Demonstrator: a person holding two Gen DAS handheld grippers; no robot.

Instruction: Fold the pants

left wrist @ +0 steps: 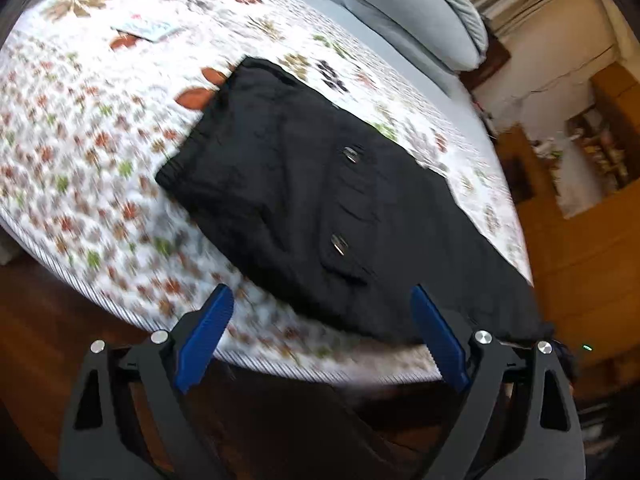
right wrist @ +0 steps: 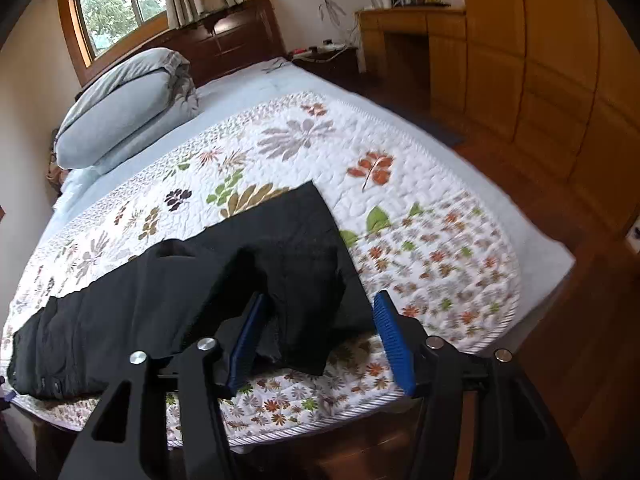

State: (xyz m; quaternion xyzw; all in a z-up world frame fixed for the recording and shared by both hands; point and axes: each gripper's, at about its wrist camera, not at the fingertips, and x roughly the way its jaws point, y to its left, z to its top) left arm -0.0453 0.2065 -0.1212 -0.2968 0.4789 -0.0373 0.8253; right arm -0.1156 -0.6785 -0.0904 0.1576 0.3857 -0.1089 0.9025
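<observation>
Black pants lie flat on a floral quilt on the bed, folded lengthwise, with two metal buckles on a side pocket. My left gripper is open and empty, held above the near bed edge in front of the pants. In the right wrist view the pants stretch from the left edge towards the middle, with a rumpled raised fold near the waist end. My right gripper is open just above that end of the pants, its blue fingers either side of the cloth, holding nothing.
A folded grey duvet lies at the head of the bed by a dark wooden headboard. Wooden wardrobes and a desk stand to the right. A small booklet lies on the quilt. The floor is wood.
</observation>
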